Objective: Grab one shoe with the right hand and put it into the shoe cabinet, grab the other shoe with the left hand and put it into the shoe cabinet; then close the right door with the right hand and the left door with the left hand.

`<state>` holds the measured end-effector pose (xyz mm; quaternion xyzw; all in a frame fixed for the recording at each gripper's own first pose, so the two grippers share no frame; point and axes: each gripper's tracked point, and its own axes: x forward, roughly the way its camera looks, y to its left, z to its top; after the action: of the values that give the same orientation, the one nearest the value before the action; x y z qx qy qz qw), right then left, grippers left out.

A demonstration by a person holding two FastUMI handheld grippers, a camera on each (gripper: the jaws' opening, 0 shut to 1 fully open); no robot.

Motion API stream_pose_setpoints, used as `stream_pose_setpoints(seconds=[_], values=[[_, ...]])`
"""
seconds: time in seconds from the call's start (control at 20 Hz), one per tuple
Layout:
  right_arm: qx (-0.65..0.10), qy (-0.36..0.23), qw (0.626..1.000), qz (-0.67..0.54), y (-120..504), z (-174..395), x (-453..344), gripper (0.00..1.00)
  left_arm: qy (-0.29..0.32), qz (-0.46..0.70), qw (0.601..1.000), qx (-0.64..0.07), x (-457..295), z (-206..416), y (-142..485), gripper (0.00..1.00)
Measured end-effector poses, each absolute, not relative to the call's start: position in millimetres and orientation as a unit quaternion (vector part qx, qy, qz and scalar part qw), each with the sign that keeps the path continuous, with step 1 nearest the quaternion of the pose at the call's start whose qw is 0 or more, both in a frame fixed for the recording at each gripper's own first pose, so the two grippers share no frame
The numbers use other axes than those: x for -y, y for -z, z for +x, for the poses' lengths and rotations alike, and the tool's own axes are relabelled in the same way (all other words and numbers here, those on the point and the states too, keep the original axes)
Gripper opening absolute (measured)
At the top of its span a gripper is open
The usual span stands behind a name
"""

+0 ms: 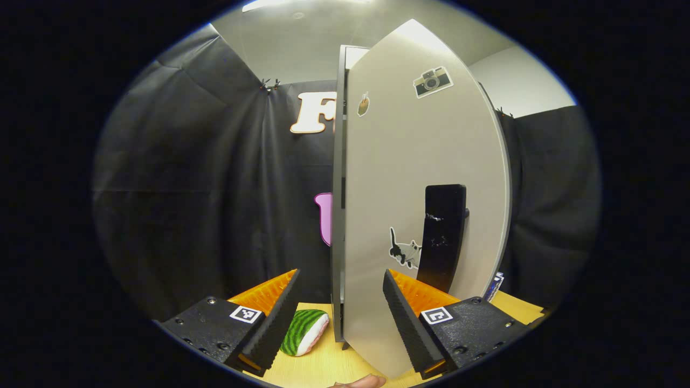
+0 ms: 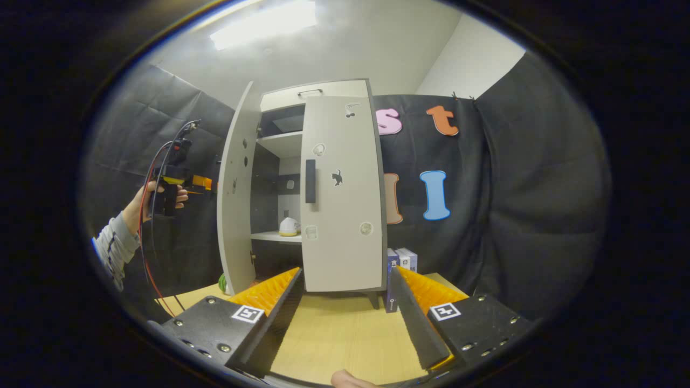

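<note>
The shoe cabinet [image 2: 315, 89] stands on the wooden table with its right door [image 2: 342, 215] shut and its left door [image 2: 236, 199] swung open. On the middle shelf, a white shoe [image 2: 289, 226] shows through the gap. In the left gripper view the left door's outer face [image 1: 409, 178] is close ahead, with a black handle [image 1: 443, 237]. My left gripper [image 1: 339, 318] is open and holds nothing; the right gripper view shows this left gripper [image 2: 200, 183] in a hand, just outside the open door. My right gripper [image 2: 345, 312] is open and empty over the table, in front of the cabinet.
A green striped watermelon-slice toy [image 1: 304, 331] lies on the table [image 2: 345, 339] by the cabinet's left foot. Small boxes [image 2: 401, 261] stand against the cabinet's right side. Black cloth walls close in behind and beside the cabinet. A sleeved arm [image 2: 116, 242] reaches in from the left.
</note>
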<state>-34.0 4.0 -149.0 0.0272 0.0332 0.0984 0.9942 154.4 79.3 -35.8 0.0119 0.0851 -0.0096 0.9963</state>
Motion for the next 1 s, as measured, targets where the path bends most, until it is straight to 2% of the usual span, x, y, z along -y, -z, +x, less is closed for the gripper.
stream_pose_setpoints(seconds=[0.1,0.15,0.2,0.25,0.35,0.4,0.45,0.5,0.55,1.0], values=[[-0.037,-0.095,0.994,0.029,154,-33,-4,0.96,0.013,0.015,0.997,-0.081,-68,159,36,0.92],[-0.043,-0.094,0.994,0.028,158,-32,-4,0.96,0.015,0.019,0.996,-0.083,-62,161,38,0.87],[-0.045,-0.094,0.994,0.027,161,-33,-4,0.96,0.019,0.023,0.996,-0.087,-57,162,43,0.87],[-0.047,-0.095,0.994,0.026,163,-35,-5,0.96,0.024,0.021,0.995,-0.092,-50,165,47,0.92],[-0.054,-0.095,0.994,0.027,168,-33,-4,0.96,0.039,0.01,0.993,-0.107,-34,168,55,0.92],[-0.056,-0.094,0.994,0.028,169,-32,-3,0.96,0.054,0.009,0.992,-0.11,-26,169,55,0.88],[-0.057,-0.091,0.994,0.03,170,-31,-1,0.96,0.056,0.006,0.993,-0.102,-23,170,51,0.93],[-0.056,-0.087,0.994,0.034,170,-31,1,0.96,0.058,0.003,0.994,-0.097,-21,173,49,0.9],[-0.055,-0.085,0.994,0.036,169,-31,2,0.94,0.061,0.001,0.993,-0.097,-18,171,49,0.92],[-0.067,-0.075,0.994,0.042,170,-23,3,0.94,0.043,0.02,0.993,-0.103,-23,150,54,0.92]])
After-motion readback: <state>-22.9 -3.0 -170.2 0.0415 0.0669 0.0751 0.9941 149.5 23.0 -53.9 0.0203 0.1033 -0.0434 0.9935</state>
